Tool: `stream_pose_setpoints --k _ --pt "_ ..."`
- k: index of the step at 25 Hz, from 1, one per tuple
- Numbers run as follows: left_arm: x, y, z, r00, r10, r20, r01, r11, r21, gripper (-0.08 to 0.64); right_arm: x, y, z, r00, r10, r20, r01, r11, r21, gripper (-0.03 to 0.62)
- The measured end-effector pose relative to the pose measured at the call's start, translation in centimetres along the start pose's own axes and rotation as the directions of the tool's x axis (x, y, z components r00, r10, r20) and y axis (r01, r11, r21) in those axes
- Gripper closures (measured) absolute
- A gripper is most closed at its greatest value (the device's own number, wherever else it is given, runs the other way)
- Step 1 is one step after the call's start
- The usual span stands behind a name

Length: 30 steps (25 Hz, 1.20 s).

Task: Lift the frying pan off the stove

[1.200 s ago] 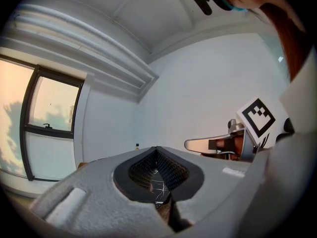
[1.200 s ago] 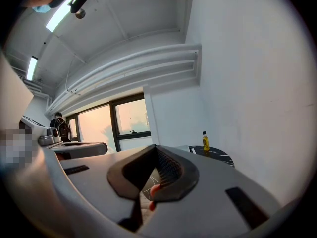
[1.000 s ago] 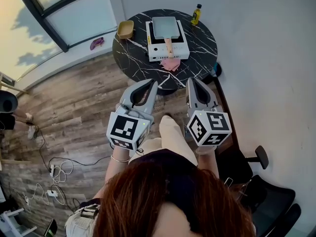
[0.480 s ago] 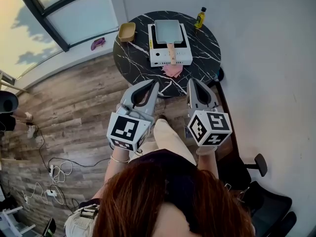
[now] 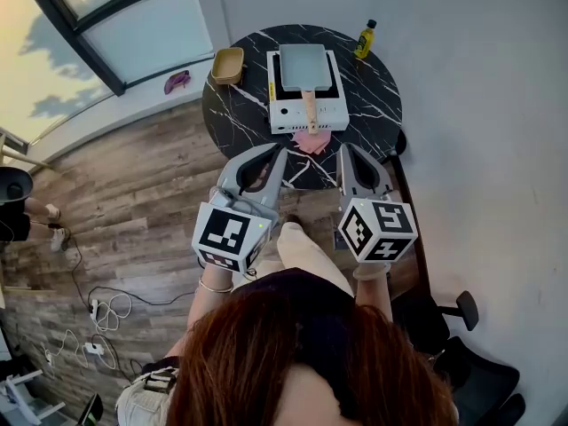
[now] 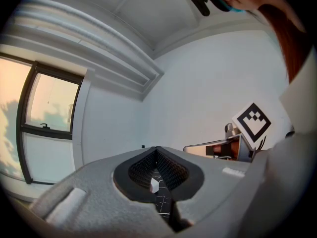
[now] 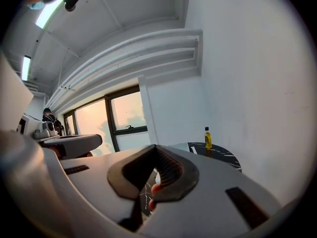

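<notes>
A grey rectangular frying pan point(image 5: 304, 66) with a wooden handle point(image 5: 311, 112) rests on a white stove point(image 5: 288, 118) on a round black marble table point(image 5: 240, 114). The handle points toward me. Both grippers hover short of the table's near edge, pointing at it. My left gripper point(image 5: 279, 152) is shut and empty, its tips meeting in the left gripper view point(image 6: 156, 150). My right gripper point(image 5: 345, 148) is also shut with nothing in it point(image 7: 154, 148). Neither touches the pan.
A pink cloth point(image 5: 309, 140) lies in front of the stove. A yellow bottle point(image 5: 365, 38) and a tan container point(image 5: 227, 65) stand at the table's back. A white wall runs along the right, a black chair point(image 5: 461, 309) sits at lower right, and cables point(image 5: 98, 309) lie on the wooden floor.
The table with stove and pan has slid lower in the head view, nearer to the gripper tips. Both grippers have advanced toward the table, still shut.
</notes>
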<state>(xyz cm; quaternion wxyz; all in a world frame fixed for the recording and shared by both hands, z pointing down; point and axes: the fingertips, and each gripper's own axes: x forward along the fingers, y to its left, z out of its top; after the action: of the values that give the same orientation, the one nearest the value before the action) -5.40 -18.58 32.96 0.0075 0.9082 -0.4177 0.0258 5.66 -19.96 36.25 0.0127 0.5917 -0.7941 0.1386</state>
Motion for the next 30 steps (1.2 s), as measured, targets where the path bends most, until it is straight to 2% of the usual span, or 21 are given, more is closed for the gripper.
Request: stream_pose_setpoints --k 18,30 --pt "8.1 4.4 -0.4 0.999 0.024 -0.039 -0.024 1.000 0.012 0.548 8.7 -4.6 -0.1 0.996 0.029 -0.087 -0.027 0.999 0.022 0.583" --pt "12.2 6.8 -1.7 0.996 0.056 -0.070 -0.057 0.998 -0.010 0.548 14.2 -6.4 -1.2 0.984 0.070 -0.166 -0.069 0.998 0.014 0.578"
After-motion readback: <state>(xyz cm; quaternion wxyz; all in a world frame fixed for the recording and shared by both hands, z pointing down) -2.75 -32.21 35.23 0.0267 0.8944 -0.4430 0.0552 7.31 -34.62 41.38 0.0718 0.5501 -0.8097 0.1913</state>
